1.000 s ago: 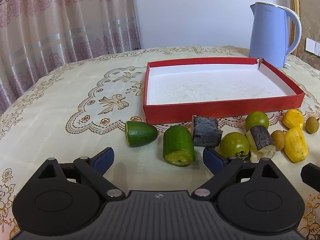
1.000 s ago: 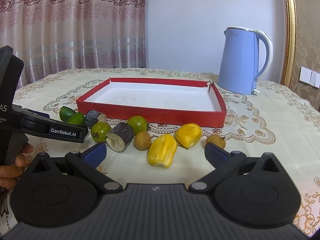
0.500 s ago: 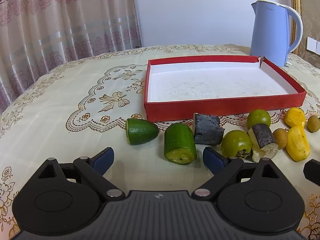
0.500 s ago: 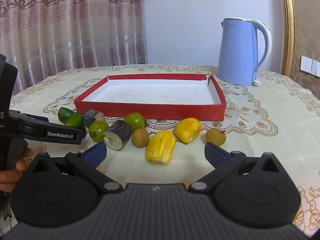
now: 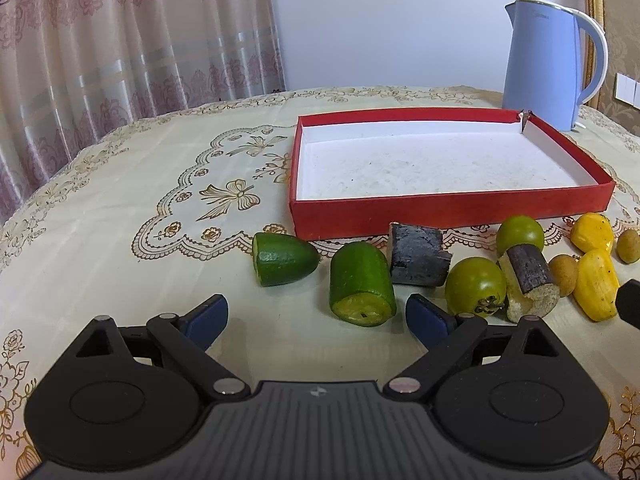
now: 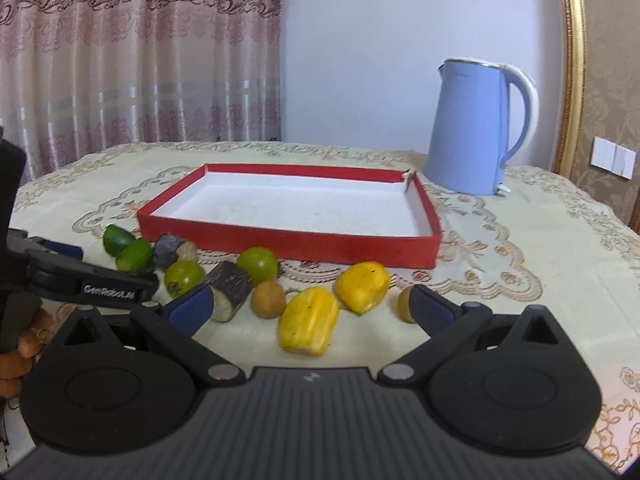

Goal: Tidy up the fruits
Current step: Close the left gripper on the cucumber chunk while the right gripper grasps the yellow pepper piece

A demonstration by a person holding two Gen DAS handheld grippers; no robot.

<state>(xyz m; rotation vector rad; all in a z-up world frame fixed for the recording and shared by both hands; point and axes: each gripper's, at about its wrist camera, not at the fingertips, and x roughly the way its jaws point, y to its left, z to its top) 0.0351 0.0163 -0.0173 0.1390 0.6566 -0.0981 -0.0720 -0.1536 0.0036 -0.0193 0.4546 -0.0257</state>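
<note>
Both tongs stand wide open and hold nothing. Left tongs (image 5: 316, 316) hover low over the tablecloth (image 5: 120, 216), and the cut green piece (image 5: 362, 284) lies just ahead, a little right of centre between the blue fingers (image 5: 208, 316). Its long axis runs roughly toward the camera, yellow cut face nearest, so a sideways squeeze across its body looks like the natural grip.

Right tongs (image 6: 308, 306) face the yellow fruit (image 6: 308, 320), which lies just ahead between the fingertips, long axis also pointing roughly away from the camera. A second yellow fruit (image 6: 362, 286) sits just behind it, close enough to be nudged.

Green round fruits (image 5: 474, 286), dark-skinned chunks (image 5: 418, 256) and small brown fruits (image 6: 269, 299) are strung in a row along the near wall of the red box (image 5: 440, 216). That box has only its white floor showing; no fruit is inside. A blue kettle (image 6: 472, 128) stands beyond it.
</note>
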